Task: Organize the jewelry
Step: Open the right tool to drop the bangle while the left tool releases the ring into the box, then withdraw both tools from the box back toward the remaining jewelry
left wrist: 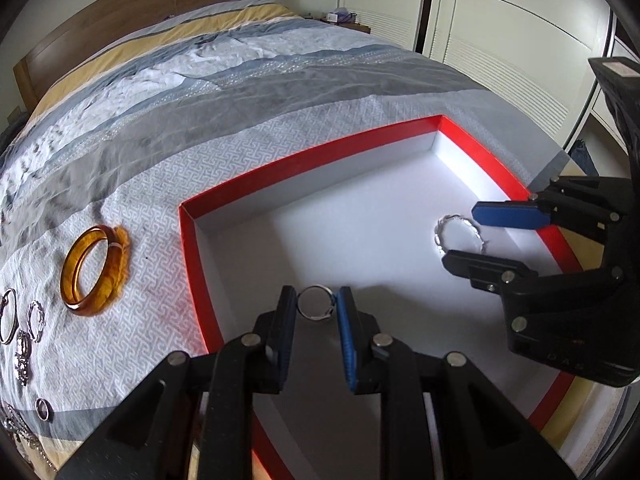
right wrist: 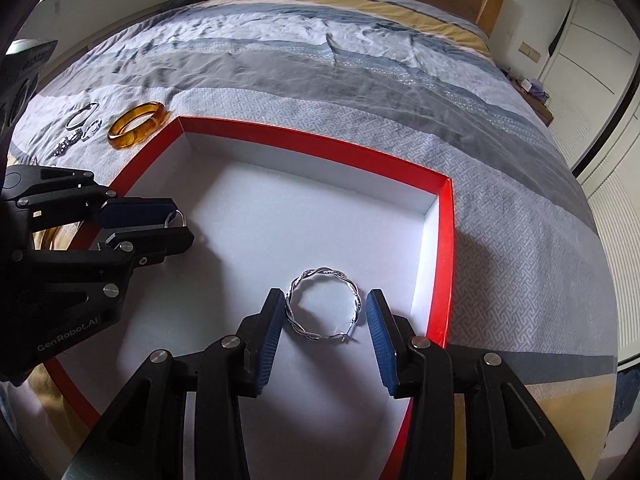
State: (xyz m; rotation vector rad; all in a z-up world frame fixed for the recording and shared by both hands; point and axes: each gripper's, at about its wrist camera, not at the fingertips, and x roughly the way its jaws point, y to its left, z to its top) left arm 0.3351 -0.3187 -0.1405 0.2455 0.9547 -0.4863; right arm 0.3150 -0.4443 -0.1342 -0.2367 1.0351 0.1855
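A red-rimmed box (left wrist: 320, 156) with a white floor lies on the bed; it also shows in the right wrist view (right wrist: 446, 264). My left gripper (left wrist: 316, 304) is shut on a plain silver ring (left wrist: 316, 303) and holds it over the box's left part; the ring's end (right wrist: 181, 218) shows past the fingers in the right wrist view. My right gripper (right wrist: 326, 310) is open around a twisted silver hoop (right wrist: 324, 306) that lies on the box floor. The left finger touches the hoop and the right finger stands apart. The hoop also shows in the left wrist view (left wrist: 458, 234).
An amber bangle (left wrist: 94, 270) lies on the bedspread left of the box, also in the right wrist view (right wrist: 136, 125). Several small silver pieces (left wrist: 24, 332) lie further left. A wooden headboard (left wrist: 140, 12) and white wardrobe doors (left wrist: 500, 28) stand behind.
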